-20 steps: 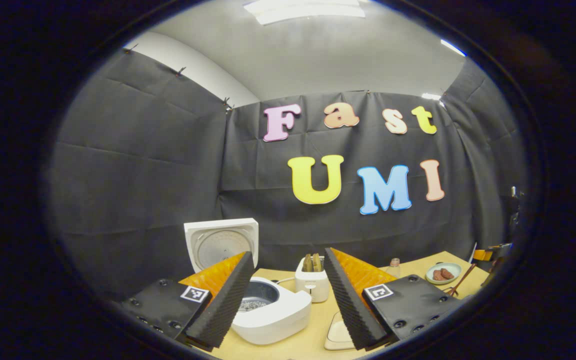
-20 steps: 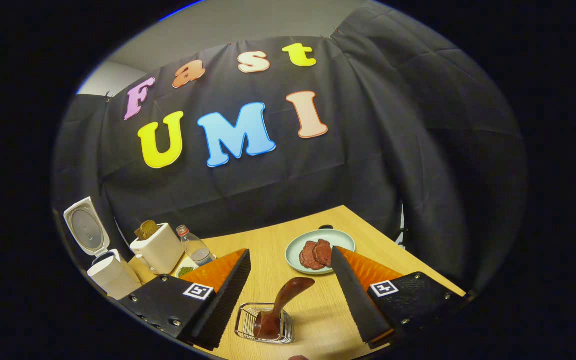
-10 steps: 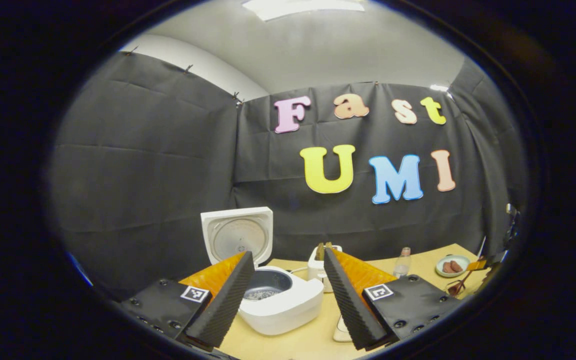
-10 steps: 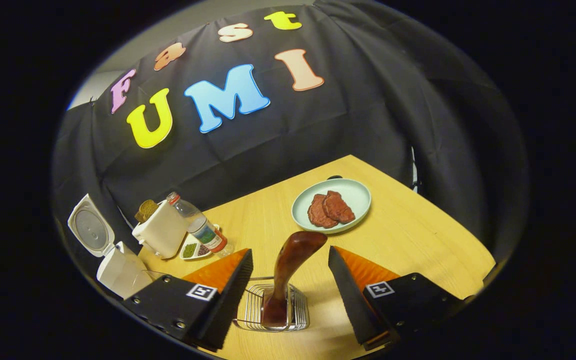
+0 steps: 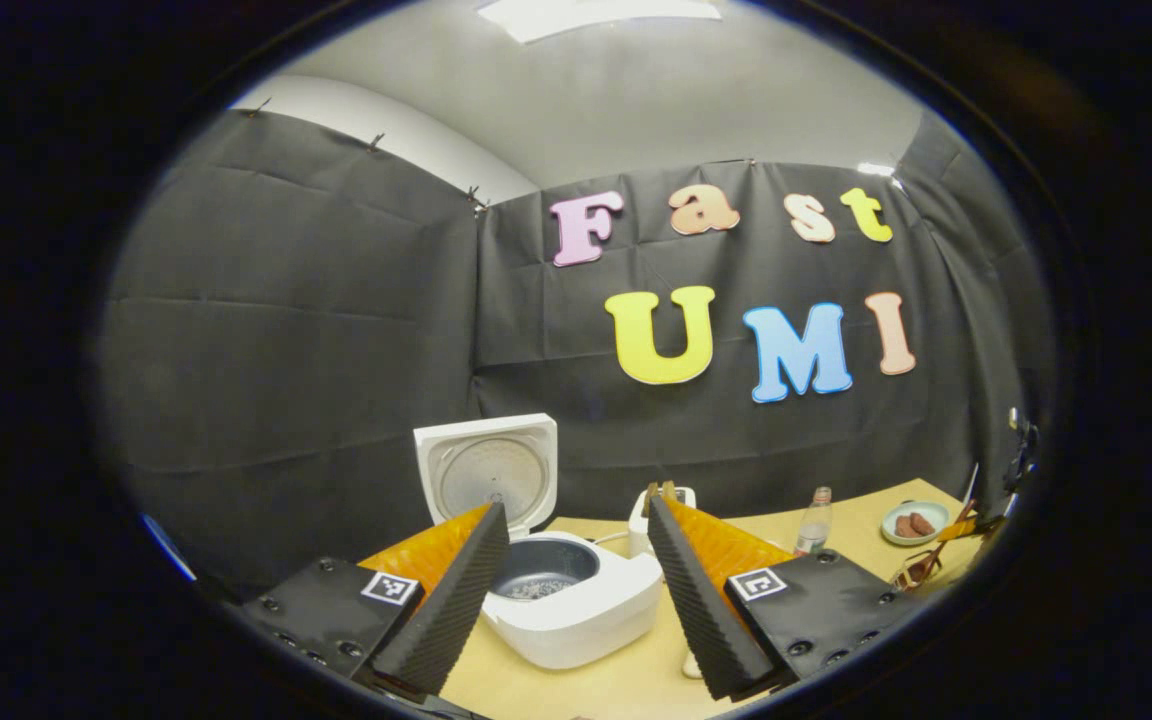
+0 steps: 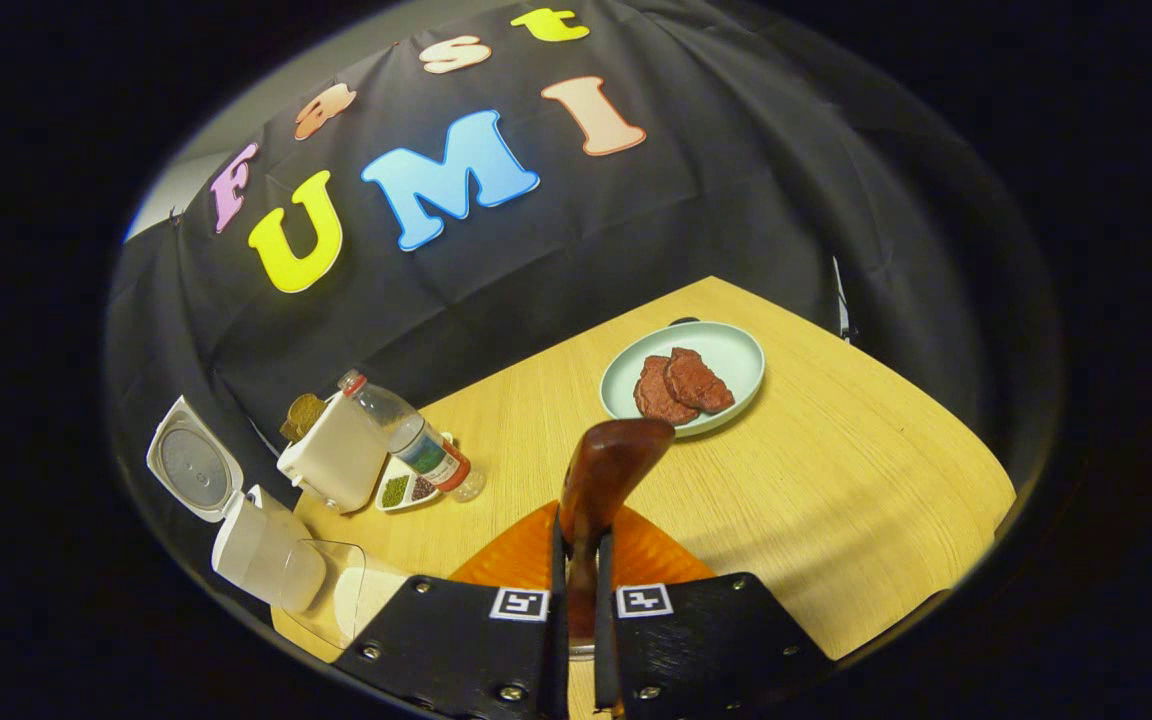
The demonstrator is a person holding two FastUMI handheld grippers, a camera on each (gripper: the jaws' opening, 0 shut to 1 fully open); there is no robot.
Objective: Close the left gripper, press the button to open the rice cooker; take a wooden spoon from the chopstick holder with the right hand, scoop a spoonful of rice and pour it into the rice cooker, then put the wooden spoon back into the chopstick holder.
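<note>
Right gripper view looks down at the wooden table (image 6: 836,480) from above. The right gripper (image 6: 577,560) has its two fingers squeezed close together on the handle of the wooden spoon (image 6: 604,470). The handle sticks up between them and leans a little to the right. The chopstick holder is hidden under the gripper, so I cannot tell if the spoon's bowl is in it.

Left gripper view sits lower and looks flat across the table. The left gripper (image 5: 576,580) has its fingers spread wide apart and holds nothing. Between them sits the white rice cooker (image 5: 576,600) with its lid (image 5: 488,470) standing straight up, so the pot is open. Some small pale bits lie at the bottom of the pot.

From this low view you can see inside the pot. From the right gripper view, the rice cooker (image 6: 266,545) sits far off at the left edge and you see just its outside and the raised lid.

The right gripper view shows more of the other things. A pale green plate (image 6: 736,350) with two dark red pieces of meat (image 6: 681,385) sits past the spoon. A white toaster (image 6: 336,460) with bread in it stands near the cooker. Beside it lean a clear bottle (image 6: 411,440) and a small dish (image 6: 404,490) of green and dark bits. A clear cup (image 6: 331,590) stands next to the cooker.
</note>
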